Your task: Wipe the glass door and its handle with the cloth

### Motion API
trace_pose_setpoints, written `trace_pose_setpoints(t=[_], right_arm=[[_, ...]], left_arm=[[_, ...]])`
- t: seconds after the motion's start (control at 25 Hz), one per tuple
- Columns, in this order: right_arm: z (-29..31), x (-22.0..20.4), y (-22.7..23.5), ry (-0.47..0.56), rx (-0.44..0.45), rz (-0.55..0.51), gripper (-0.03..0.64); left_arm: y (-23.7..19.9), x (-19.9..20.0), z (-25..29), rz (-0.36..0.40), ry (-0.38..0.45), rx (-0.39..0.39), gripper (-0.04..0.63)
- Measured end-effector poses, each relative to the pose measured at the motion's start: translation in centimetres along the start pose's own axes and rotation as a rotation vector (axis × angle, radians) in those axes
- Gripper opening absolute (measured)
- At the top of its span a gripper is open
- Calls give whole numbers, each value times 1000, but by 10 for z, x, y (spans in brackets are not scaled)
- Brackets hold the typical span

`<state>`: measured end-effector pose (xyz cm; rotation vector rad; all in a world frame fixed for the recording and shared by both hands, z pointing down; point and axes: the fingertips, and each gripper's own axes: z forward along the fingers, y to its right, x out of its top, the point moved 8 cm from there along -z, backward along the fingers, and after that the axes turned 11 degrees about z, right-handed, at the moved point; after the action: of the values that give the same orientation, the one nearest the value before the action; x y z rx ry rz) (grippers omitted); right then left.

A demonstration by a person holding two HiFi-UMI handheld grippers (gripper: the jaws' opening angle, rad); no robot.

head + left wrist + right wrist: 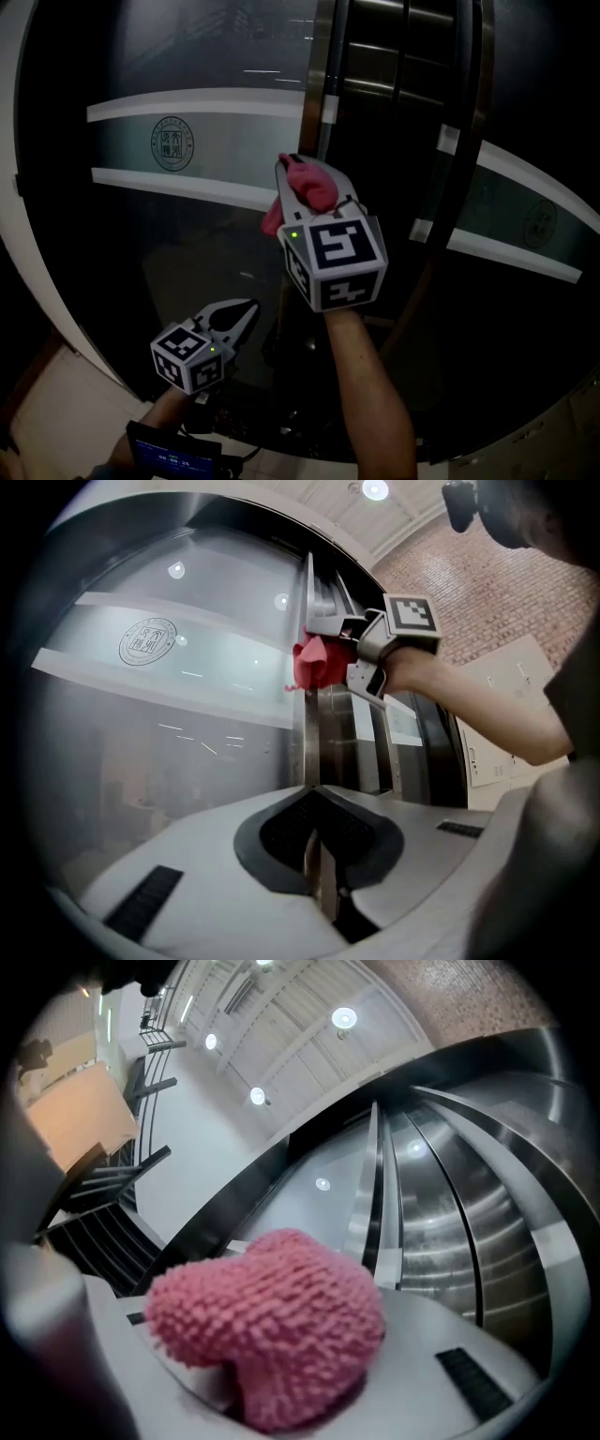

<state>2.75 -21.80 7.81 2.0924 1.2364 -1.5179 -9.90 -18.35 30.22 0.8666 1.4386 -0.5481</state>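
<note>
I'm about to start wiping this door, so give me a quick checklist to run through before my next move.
1. Grip on the cloth by the right gripper: ok, it is bunched between the jaws.
2. Enough cloth sticking out past the jaws: ok.
3. Contact between cloth and glass door: cannot tell; the cloth sits by the door's edge.
4. The left gripper out of the way: ok, lower down, jaws together, empty.
5. Which part is the handle: cannot tell; the metal bar beside the cloth may be it.
</note>
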Motion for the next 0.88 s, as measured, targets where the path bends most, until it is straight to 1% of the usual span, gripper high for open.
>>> trace_pose_setpoints(t=[0.12,0.36,0.48,0.6,0.68,0.76,0.88], right_arm=[[-20,-41,-12,-19,-9,50,49],[-59,-127,-33,-128,-75,152,49],[-68,-157,-40,-167,-92,187,49],[-69,-162,-40,-170,-100,182,49],[-71,-159,-43,-172,-98,146,49],[-83,-151,-51,-156,-89,107,49],[-119,-144,-65,-109,-102,103,49]], left_arm=[[2,-3,2,-6,2,-11,5],[3,-12,2,-19,5,-10,5],[3,-16,-2,-19,1,-3,5],[3,-18,-5,-11,4,3,5],[3,-19,-9,-3,7,3,5],[6,-20,-14,29,16,-12,5],[13,-17,-26,80,52,-38,5]])
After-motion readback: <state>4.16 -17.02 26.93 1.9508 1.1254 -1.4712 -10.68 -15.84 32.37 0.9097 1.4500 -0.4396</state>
